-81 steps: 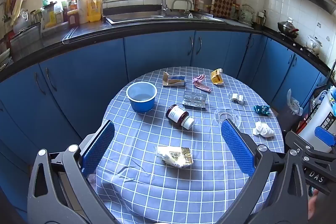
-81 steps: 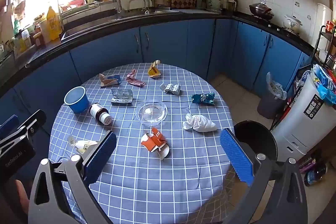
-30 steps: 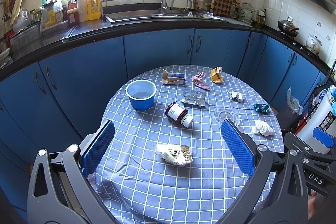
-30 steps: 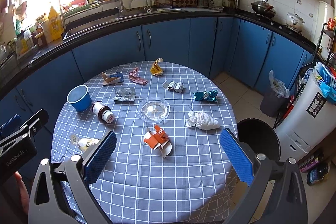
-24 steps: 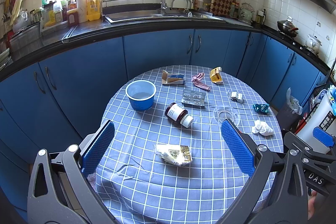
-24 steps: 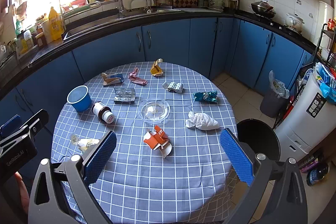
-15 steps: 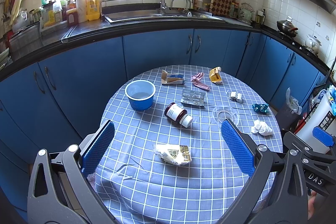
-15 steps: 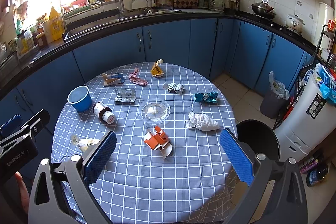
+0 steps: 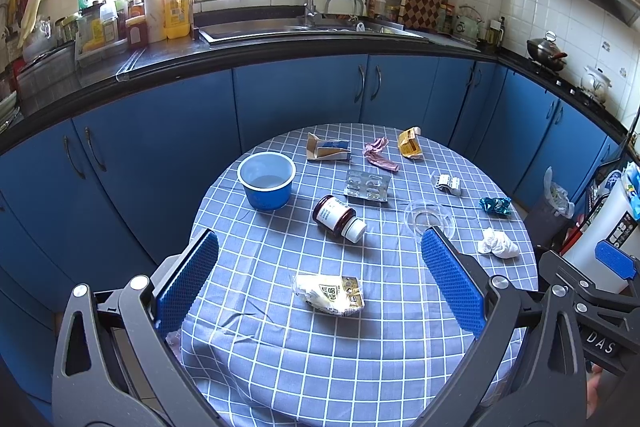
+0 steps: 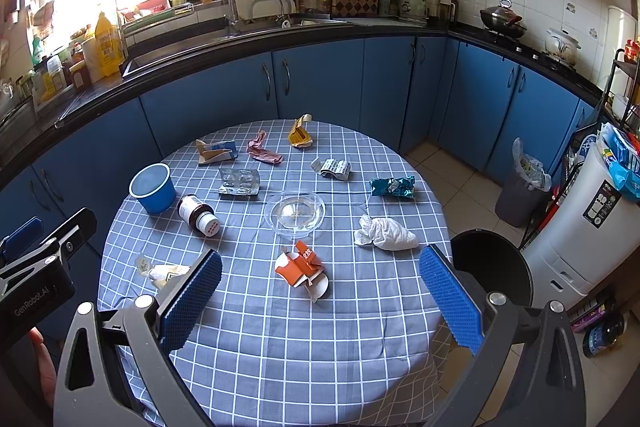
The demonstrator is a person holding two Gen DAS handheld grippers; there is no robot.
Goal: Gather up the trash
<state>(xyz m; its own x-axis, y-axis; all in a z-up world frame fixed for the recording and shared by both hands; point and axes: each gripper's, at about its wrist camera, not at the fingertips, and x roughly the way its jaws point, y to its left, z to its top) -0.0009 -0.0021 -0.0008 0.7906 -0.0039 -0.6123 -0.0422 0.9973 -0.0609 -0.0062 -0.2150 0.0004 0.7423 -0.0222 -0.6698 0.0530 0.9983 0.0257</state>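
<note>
A round table with a blue checked cloth (image 10: 360, 339) carries scattered trash. In the right wrist view: a crushed orange carton (image 10: 302, 269), a white crumpled tissue (image 10: 386, 234), a teal wrapper (image 10: 393, 187), a blister pack (image 10: 239, 181), a brown pill bottle (image 10: 198, 215). A black bin (image 10: 494, 263) stands at the table's right edge. In the left wrist view a crumpled white packet (image 9: 329, 293) lies near the front. My left gripper (image 9: 320, 283) is open above the packet. My right gripper (image 10: 320, 291) is open above the orange carton. Both are empty.
A blue cup (image 9: 266, 181) and a clear glass dish (image 10: 295, 214) stand on the table. Small cartons and wrappers lie at the far side (image 10: 300, 138). Blue cabinets (image 10: 320, 87) curve behind. A white appliance (image 10: 588, 227) and a grey bagged bin (image 10: 520, 195) stand at right.
Both grippers have drifted very slightly; the table scene sits a touch differently in each view. Nothing was picked up or moved.
</note>
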